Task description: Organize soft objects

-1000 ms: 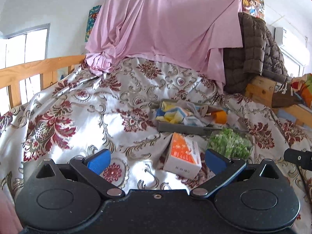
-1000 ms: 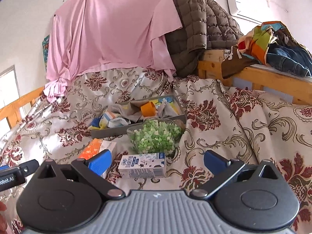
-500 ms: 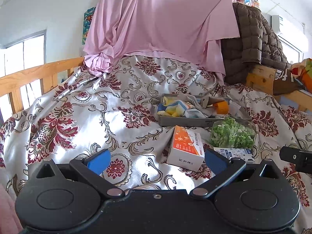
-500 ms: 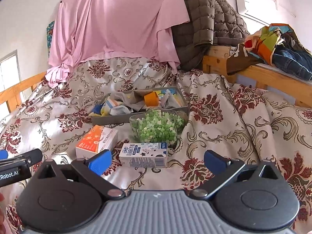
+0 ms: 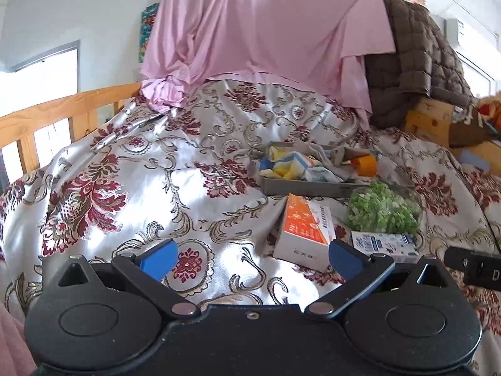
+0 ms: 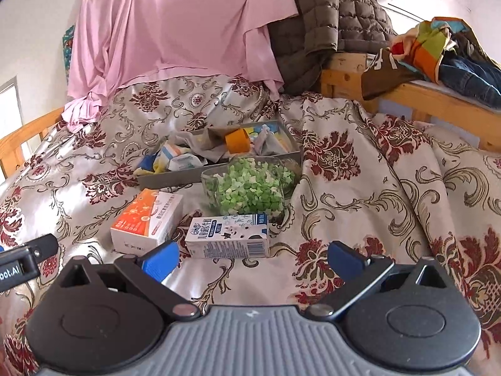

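Floral bedspread (image 6: 360, 188) is covering the bed, pink sheet (image 6: 175, 25) hanging at twelve o'clock, brown jacket (image 6: 325, 28) slumping at one. Grey tray (image 6: 175, 179) is sitting mid-bed, holding crumpled cloths (image 6: 184, 158) and an orange roll (image 6: 237, 140). Bowl (image 6: 250, 188) of green bits is touching the tray's near edge. Carton (image 6: 228, 235) is lying just in front of the bowl; orange box (image 6: 146, 221) is lying at its nine o'clock. Left gripper (image 5: 252, 258) and right gripper (image 6: 253, 258) are both hovering low, fingers spread wide, gripping nothing.
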